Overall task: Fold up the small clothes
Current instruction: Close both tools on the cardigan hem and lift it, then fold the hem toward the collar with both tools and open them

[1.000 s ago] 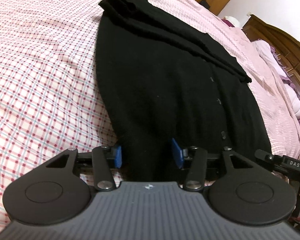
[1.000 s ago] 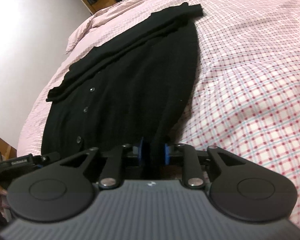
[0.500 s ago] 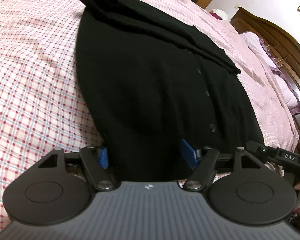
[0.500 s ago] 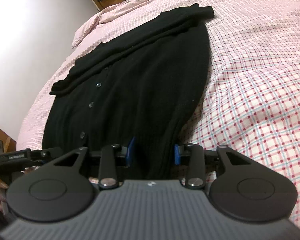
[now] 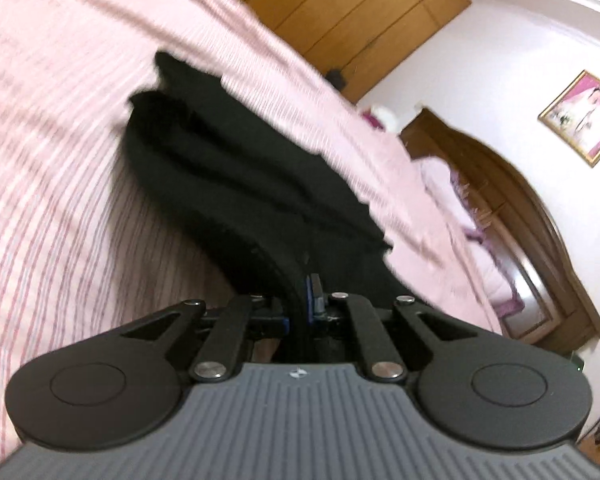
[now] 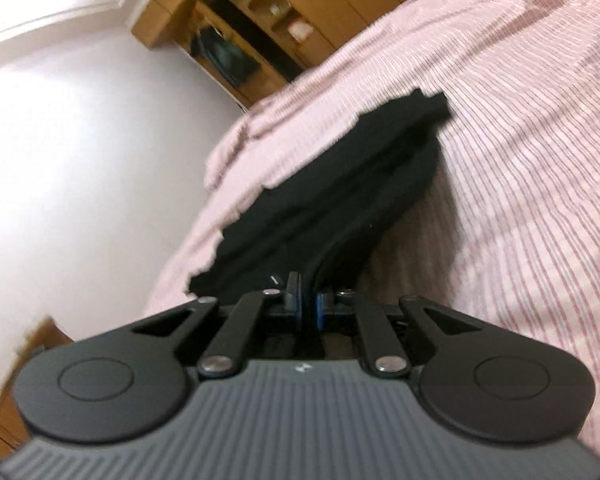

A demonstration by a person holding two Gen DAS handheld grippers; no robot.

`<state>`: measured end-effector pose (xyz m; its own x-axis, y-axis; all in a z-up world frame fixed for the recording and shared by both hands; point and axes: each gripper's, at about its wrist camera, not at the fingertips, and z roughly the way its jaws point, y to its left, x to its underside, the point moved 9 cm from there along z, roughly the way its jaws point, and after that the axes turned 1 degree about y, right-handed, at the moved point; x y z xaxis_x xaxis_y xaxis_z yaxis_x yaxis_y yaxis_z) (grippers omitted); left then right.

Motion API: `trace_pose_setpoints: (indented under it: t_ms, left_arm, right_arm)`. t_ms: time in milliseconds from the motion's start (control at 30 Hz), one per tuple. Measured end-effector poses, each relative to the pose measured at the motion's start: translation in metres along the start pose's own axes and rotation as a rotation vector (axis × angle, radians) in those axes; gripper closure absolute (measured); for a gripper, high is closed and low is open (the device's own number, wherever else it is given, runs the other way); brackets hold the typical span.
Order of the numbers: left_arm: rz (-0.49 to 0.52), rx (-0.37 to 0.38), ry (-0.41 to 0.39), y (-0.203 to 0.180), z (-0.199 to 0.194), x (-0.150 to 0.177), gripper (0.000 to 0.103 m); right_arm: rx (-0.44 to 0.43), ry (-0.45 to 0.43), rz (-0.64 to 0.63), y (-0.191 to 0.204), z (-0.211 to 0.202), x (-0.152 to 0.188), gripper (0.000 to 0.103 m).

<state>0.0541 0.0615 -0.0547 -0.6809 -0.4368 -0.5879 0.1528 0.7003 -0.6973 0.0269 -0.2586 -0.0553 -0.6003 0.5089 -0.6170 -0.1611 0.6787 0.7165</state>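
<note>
Both grippers (image 5: 306,300) (image 6: 308,300) pinching cardigan (image 5: 236,184) hem

The right gripper (image 6: 308,304) is clamping the near hem of the black garment (image 6: 340,200), its blue-padded fingers (image 6: 297,300) pressing together on the fabric. The garment is rising off the pink checked bed (image 6: 520,140) and stretching toward 1 o'clock, casting a shadow at its right edge. A wooden cabinet (image 6: 260,20) is standing at 11 o'clock. The picture is showing motion blur.
</note>
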Motion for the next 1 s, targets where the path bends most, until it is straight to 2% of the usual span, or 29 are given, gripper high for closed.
trace_pose_setpoints:
  t_ms: [300, 433, 633, 833, 1000]
  left_arm:
    - [-0.016, -0.017, -0.168, -0.023, 0.016, -0.087, 0.095]
    - [0.000, -0.016, -0.204, -0.037, 0.031, -0.124, 0.095]
    - [0.060, -0.062, -0.261, -0.051, 0.060, -0.171, 0.095]
    - [0.108, -0.178, -0.305, -0.039, 0.106, -0.217, 0.095]
    - [0.103, -0.278, -0.274, -0.002, 0.160, -0.239, 0.095]
  right_arm:
    - [-0.031, -0.159, 0.014, 0.018, 0.018, -0.066, 0.094]
    - [0.016, -0.238, -0.006, 0.020, 0.036, -0.094, 0.094]
    - [0.050, -0.287, -0.006, 0.014, 0.077, -0.138, 0.094]
    - [0.087, -0.298, -0.056, 0.010, 0.129, -0.174, 0.094]
    - [0.143, -0.280, -0.101, 0.000, 0.180, -0.186, 0.094]
